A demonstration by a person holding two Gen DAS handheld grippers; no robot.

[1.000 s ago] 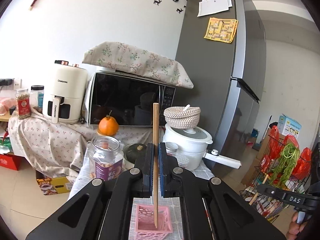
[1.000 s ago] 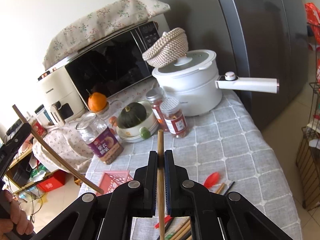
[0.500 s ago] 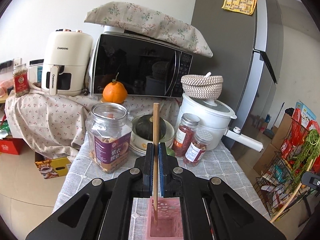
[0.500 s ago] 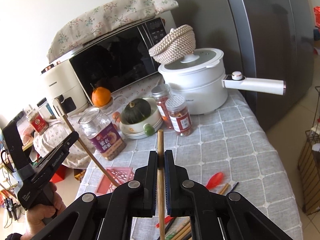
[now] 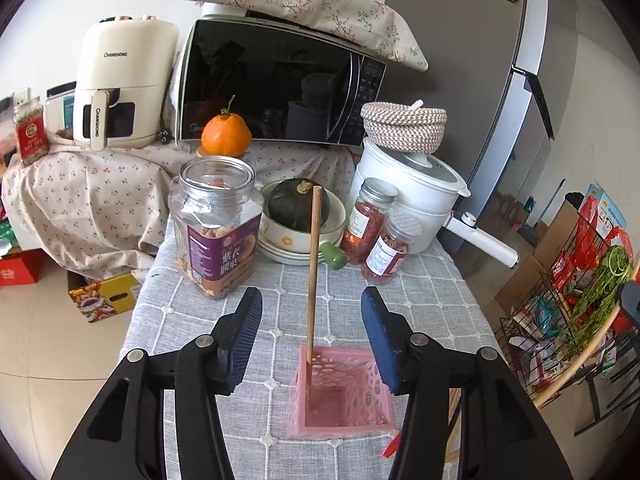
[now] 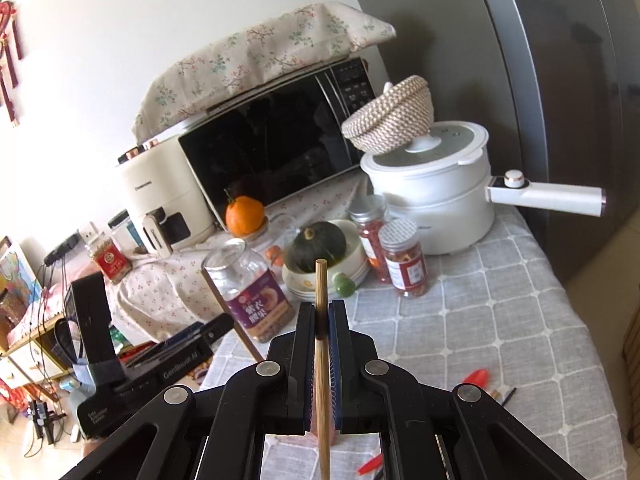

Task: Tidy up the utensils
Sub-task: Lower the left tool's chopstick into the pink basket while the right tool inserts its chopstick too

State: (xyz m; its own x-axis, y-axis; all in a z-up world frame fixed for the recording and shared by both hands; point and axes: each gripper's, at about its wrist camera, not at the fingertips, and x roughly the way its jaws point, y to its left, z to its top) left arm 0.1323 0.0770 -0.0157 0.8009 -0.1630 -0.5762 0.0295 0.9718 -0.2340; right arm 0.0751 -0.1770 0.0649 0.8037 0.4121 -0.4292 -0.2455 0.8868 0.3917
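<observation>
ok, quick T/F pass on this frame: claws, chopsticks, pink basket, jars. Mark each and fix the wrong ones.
1. The left claw is open. True.
2. A chopstick stands in the pink basket. True.
3. The right claw is empty. False: it is shut on a second chopstick.
4. The squash sits on the bare tablecloth. False: it sits in a bowl.
5. The big jar has a lid on. False: its mouth is open.
</observation>
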